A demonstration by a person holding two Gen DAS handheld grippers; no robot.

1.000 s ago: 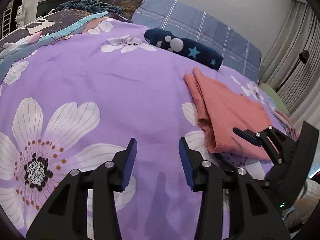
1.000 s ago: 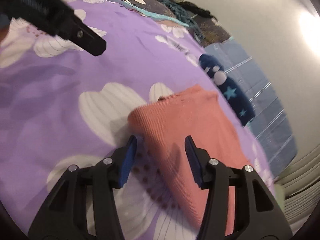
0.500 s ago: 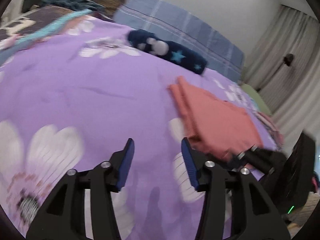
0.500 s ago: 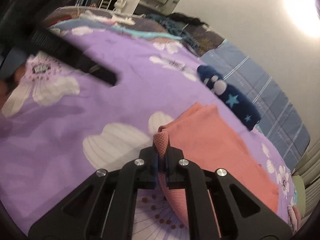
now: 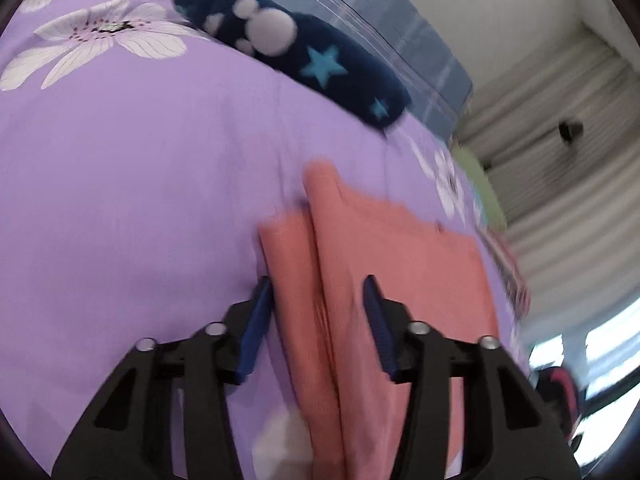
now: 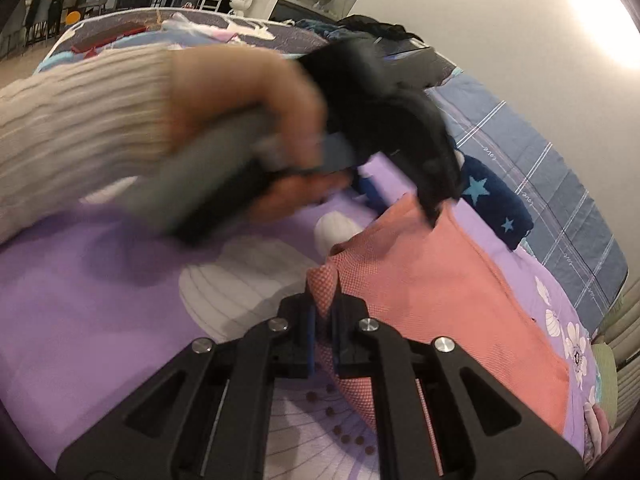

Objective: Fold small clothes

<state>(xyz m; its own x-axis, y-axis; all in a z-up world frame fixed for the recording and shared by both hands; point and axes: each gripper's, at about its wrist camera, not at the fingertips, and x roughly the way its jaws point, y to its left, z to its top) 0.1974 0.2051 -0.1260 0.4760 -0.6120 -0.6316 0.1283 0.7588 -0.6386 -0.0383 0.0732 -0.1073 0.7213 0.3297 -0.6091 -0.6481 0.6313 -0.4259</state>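
One salmon-pink garment [image 5: 400, 256], one navy star-patterned roll [image 5: 320, 64], one purple floral bedspread [image 5: 120, 160], two grippers, left gripper [image 5: 318, 320], right gripper [image 6: 324, 332]

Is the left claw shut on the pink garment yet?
No, open. The left claw straddles the pink garment's layered edge, blue pads apart.

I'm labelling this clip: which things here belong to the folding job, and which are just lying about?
In the job:
- pink garment
- right gripper, jaws shut on its corner
- left gripper, jaws open astride its edge

Lying about:
- navy star-print item
- blue plaid pillow
- purple floral bedsheet
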